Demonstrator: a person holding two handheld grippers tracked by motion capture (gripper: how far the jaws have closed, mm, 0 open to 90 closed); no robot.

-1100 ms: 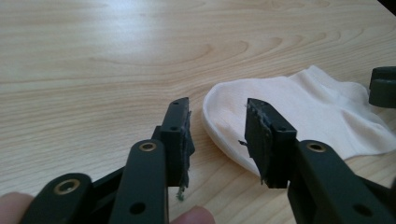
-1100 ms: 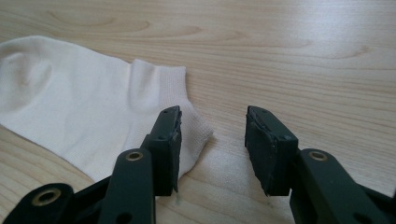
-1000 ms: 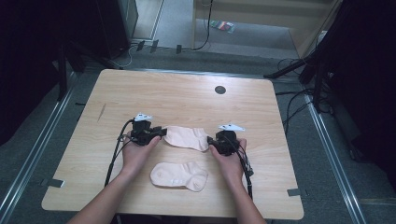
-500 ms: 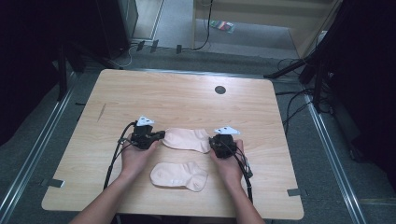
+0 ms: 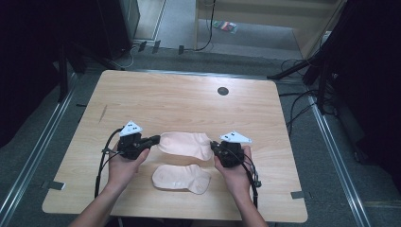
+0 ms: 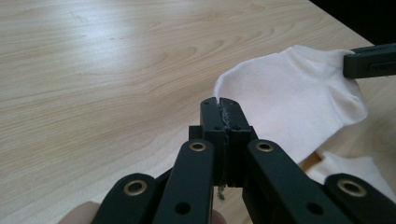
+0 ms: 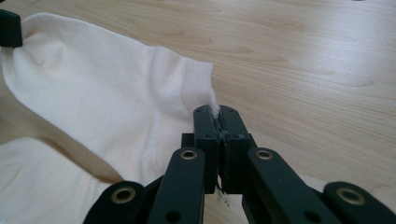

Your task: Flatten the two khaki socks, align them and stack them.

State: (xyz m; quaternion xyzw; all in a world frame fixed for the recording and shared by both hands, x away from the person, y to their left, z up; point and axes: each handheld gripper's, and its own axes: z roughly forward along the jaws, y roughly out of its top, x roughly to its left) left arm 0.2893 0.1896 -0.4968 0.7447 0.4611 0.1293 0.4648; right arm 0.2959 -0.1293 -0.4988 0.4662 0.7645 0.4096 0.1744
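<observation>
**Holding the far sock at both ends**

I have two pale socks on the desk (image 5: 189, 97). The far sock (image 5: 185, 144) lies across the middle, between my two tools; the near sock (image 5: 182, 178) lies just beside it, toward me, flat on the wood.

The left hand-held gripper (image 6: 219, 109) has its jaws closed, pinching the toe end of the far sock. The right hand-held gripper (image 7: 218, 116) is also closed, clamped on the ribbed cuff corner. In the right gripper view the fabric rises slightly off the desk toward the jaws.

To do this step well, as I judge it:

1. Keep both grips firm; each holds little fabric, so a slip is likely.
2. Move both ends together at equal height, so the sock stays stretched and flat.
3. Line up toe with toe and cuff with cuff over the near sock before lowering.
4. Avoid dragging the near sock out of place.
</observation>
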